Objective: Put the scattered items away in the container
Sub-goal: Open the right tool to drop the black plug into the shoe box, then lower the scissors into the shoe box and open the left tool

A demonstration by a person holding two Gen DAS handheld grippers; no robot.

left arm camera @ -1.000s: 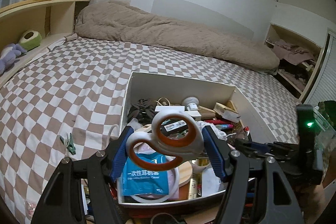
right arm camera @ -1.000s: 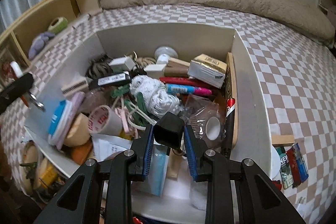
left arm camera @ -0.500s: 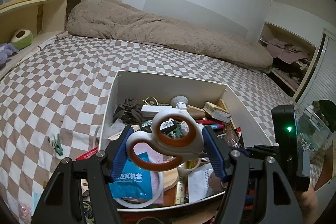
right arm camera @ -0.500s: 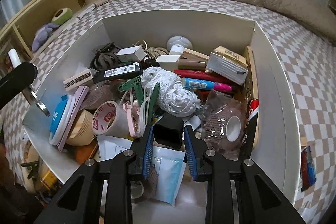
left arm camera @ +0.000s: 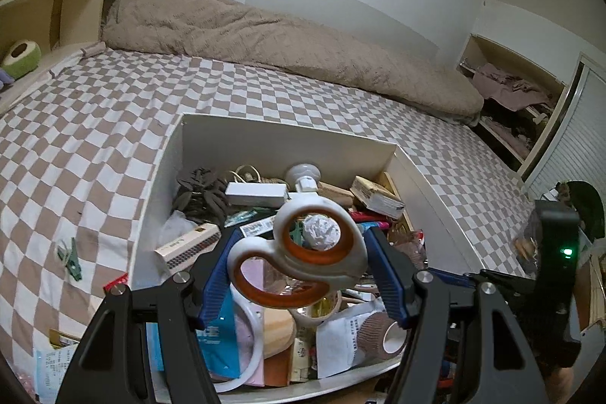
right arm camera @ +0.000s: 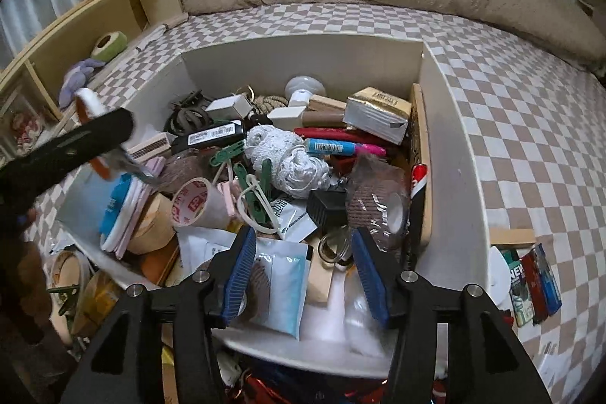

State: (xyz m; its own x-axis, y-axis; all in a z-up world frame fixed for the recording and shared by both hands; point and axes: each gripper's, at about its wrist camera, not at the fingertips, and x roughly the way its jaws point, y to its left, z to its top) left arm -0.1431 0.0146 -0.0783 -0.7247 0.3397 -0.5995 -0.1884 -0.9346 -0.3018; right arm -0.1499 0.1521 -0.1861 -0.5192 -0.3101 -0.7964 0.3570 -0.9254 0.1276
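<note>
Gripping scissors (left arm camera: 299,264) by rigid handle loops – left tongs (left arm camera: 303,275) clenched; right tongs (right arm camera: 303,271) just opened, black adapter (right arm camera: 325,205) dropped in box (right arm camera: 450,139).

The right gripper (right arm camera: 303,265) has just been opening — nothing between its blue pads; the small black block (right arm camera: 326,204) lies apart ahead, inside the cluttered white rectangular container (right arm camera: 452,154).

I see the white container (right arm camera: 450,154) sitting open on the checkered bed, packed with clutter. My scissors (left arm camera: 299,256), white handles with orange-lined loops, stand handles-up above its near edge. A small black adapter (right arm camera: 326,206) lies on the heap inside, beside a brown tape roll (right arm camera: 378,211).
</note>
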